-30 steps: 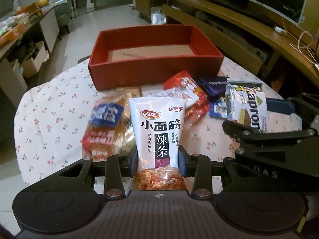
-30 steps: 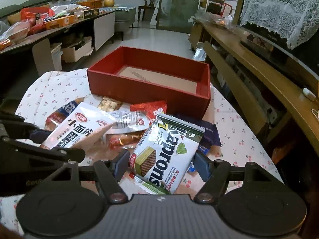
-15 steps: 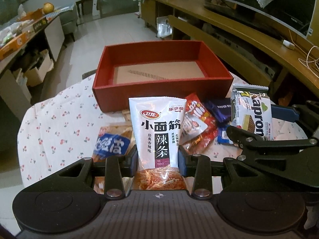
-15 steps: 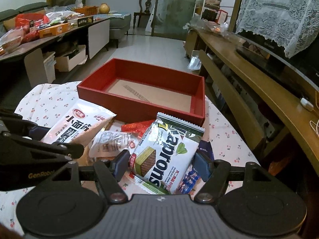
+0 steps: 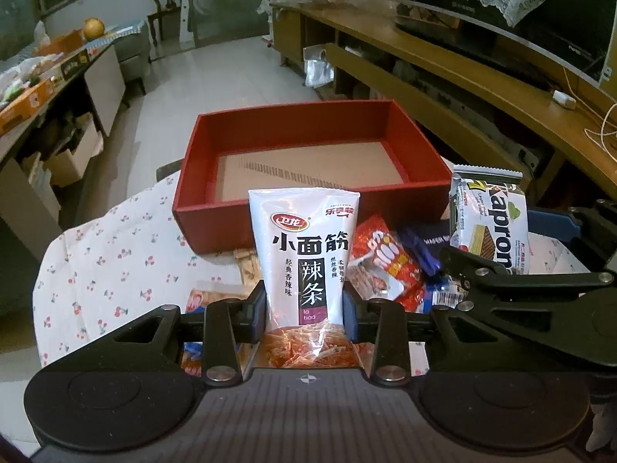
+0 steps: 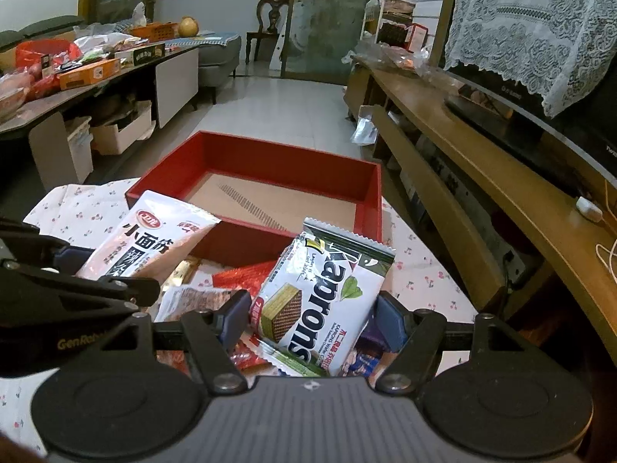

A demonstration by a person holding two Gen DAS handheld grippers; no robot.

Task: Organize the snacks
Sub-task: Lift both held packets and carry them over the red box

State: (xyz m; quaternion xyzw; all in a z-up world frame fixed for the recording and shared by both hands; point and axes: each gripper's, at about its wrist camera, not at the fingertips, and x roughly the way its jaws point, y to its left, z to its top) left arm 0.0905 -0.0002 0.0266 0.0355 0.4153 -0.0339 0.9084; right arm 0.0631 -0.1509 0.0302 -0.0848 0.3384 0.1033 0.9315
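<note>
Two grippers are showing, the left gripper [image 5: 304, 308] and the right gripper [image 6: 312, 320], each gripping one packet: one white spicy-strip packet [image 5: 304, 247] and one wafer packet [image 6: 324, 301]. One red box [image 5: 308, 162] is sitting behind a pile of loose snack packets [image 5: 389, 266], too overlapped for counting.

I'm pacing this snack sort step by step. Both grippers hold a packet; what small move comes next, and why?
Probably carry both forward over the red box: the left gripper grips the white spicy-strip bag, the right gripper the wafer packet, both short of the box's near wall, and the box looks empty.
</note>
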